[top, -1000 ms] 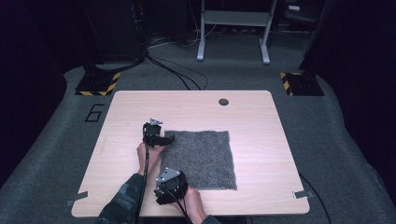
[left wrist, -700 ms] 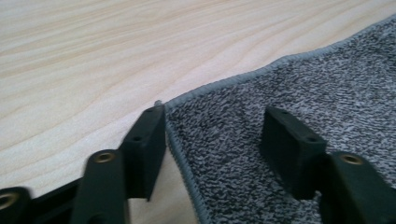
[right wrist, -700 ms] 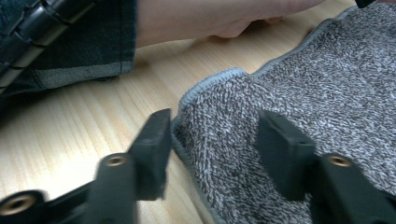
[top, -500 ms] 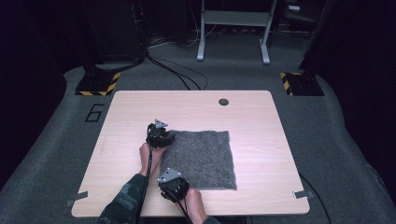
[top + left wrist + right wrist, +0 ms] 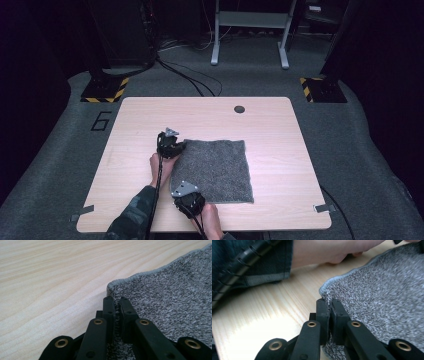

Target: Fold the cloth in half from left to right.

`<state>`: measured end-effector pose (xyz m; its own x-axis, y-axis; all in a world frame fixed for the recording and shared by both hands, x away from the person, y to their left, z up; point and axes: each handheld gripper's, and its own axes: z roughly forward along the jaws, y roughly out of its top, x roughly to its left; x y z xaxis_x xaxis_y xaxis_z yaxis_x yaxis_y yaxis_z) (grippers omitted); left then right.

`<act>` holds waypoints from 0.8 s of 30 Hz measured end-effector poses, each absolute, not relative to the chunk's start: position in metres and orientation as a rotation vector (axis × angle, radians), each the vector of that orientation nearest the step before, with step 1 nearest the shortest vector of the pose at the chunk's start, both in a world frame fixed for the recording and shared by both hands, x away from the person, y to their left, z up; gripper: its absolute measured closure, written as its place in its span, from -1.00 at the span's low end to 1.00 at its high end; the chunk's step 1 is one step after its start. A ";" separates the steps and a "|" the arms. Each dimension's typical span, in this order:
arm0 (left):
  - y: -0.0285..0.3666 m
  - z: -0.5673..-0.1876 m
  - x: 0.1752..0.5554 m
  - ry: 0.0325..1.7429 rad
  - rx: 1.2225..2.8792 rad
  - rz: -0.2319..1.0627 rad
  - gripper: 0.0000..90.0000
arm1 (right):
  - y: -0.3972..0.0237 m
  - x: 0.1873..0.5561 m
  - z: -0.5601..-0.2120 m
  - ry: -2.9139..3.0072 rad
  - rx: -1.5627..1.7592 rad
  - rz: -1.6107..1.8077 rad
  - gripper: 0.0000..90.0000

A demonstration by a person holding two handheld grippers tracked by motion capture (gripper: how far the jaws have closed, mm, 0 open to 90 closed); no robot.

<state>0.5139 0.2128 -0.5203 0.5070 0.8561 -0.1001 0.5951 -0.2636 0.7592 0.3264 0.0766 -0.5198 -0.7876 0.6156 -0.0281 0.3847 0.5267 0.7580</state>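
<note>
Both left gripper point(image 5: 116, 305) and right gripper point(image 5: 329, 305) have just closed, jaws clamped on the grey cloth's point(image 5: 215, 167) left-edge corners (lying flat on the counter point(image 5: 280, 140)); thin bites, so uneven lifting could slip a corner.

From above my side, the high view looks forward and down on the pale wooden bench point(image 5: 280, 130). My two gripper views sit very close, looking low across it. All three share the speckled grey knitted cloth point(image 5: 215, 167) on it.
</note>
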 end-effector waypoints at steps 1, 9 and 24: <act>0.213 -0.520 0.514 1.189 1.977 0.429 0.88 | 0.077 0.326 -0.520 2.477 0.835 1.123 0.91; 0.216 -0.506 0.513 1.190 1.959 0.446 0.88 | 0.073 0.324 -0.510 2.440 0.805 1.182 0.92; 0.238 -0.450 0.513 1.210 1.925 0.569 0.89 | 0.089 0.321 -0.474 2.322 0.743 1.338 0.92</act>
<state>0.5129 0.2377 -0.4504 0.4473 0.8939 -0.0306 0.5460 -0.2458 0.8009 0.3205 0.0894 -0.4744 -0.7973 0.6018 -0.0456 0.2621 0.4134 0.8720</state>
